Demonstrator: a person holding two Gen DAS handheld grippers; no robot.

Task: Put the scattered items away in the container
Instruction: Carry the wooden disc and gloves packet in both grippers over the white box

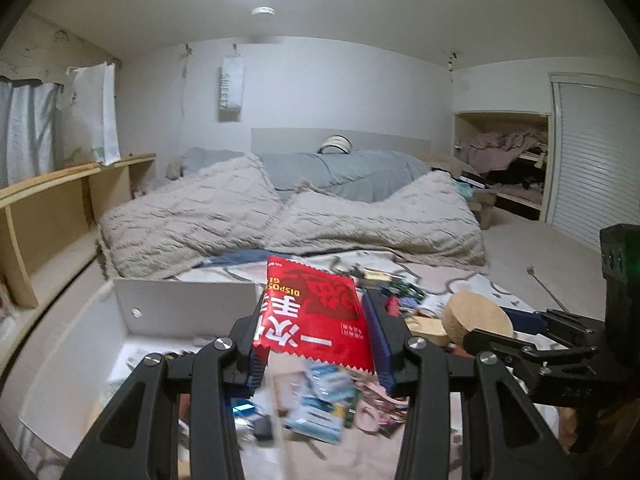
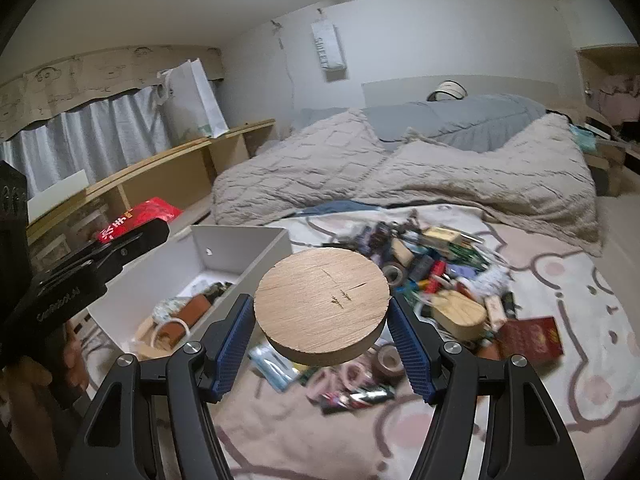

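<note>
Here, I hold a gripper in each hand above a bed strewn with small items. My left gripper is clamped on a red snack-style packet, its blue pads pressing the packet's two side edges so it stands up between them. My right gripper grips a thick round wooden disc by its rim, flat face up.

The white open-topped container is what the coming move turns on. From the right gripper it lies at about ten o'clock, just beyond the disc; from the left gripper it lies at about nine to ten o'clock, and closer. Its long axis seems to run away from me towards the bedding. I judge the left hand the nearer one, so the packet could drop in first.

The right wrist view looks into the container and shows things already inside, among them a brown pouch. The left wrist view shows mostly the container's back wall with a round hole. The remaining clutter lies at about one to two o'clock of the disc.
</note>
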